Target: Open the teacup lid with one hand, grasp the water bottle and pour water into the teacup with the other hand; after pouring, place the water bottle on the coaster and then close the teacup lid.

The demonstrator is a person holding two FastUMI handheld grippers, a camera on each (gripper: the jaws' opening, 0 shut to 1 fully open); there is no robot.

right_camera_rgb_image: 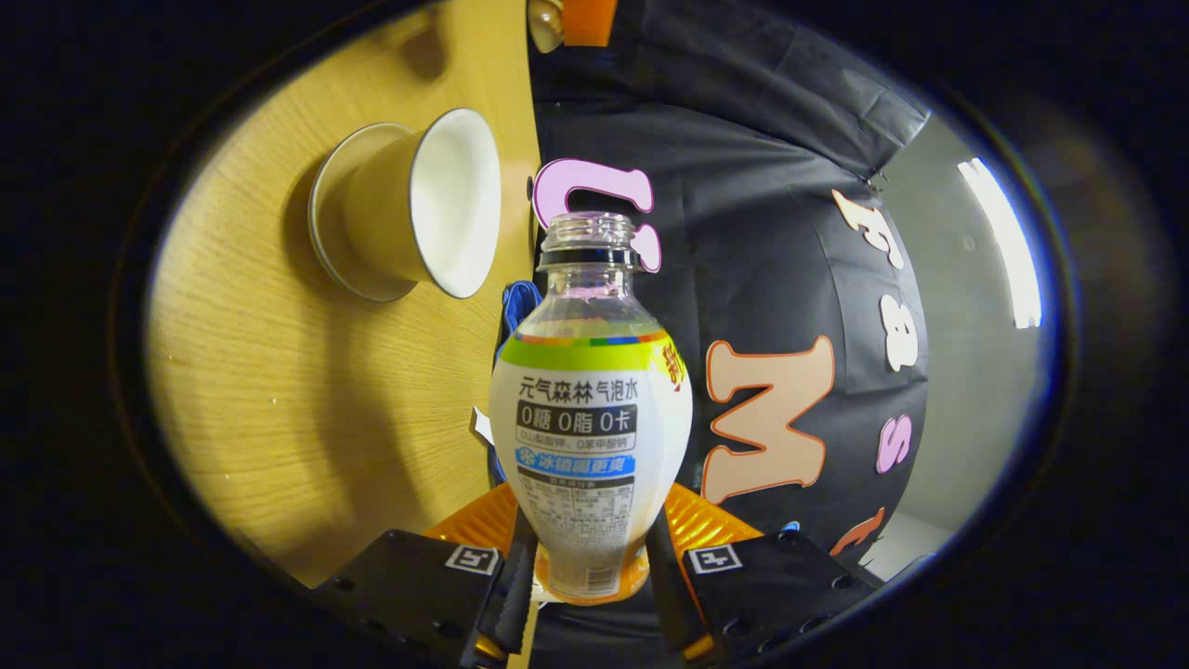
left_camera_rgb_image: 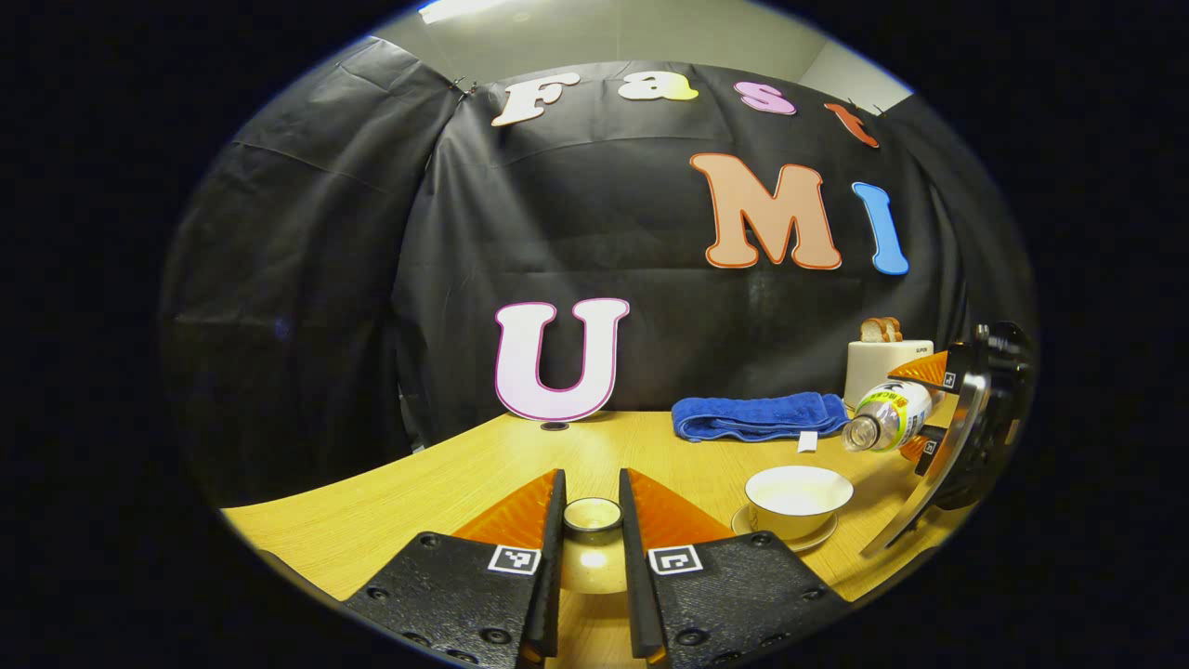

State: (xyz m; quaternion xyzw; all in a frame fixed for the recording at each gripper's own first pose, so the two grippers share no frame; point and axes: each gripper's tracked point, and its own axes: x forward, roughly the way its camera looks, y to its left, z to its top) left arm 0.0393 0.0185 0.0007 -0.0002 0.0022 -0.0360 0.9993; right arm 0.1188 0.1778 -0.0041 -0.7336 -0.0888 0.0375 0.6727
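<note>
Clear plastic, the water bottle (right_camera_rgb_image: 591, 409) sat clamped by its lower body between both fingers of the right hand-held gripper (right_camera_rgb_image: 589, 567). Its long axis lay near horizontal, open neck pointing toward the teacup (left_camera_rgb_image: 799, 499), which stood uncovered on its saucer (left_camera_rgb_image: 785, 539) on the wooden worktop (left_camera_rgb_image: 390, 511). The mouth was above and just to the right of the cup's rim, not yet over the bowl; a short shift leftward appeared necessary. The left hand-held gripper (left_camera_rgb_image: 592, 520) held the lid (left_camera_rgb_image: 592, 514) by its knob, near the cup's left side.
</note>
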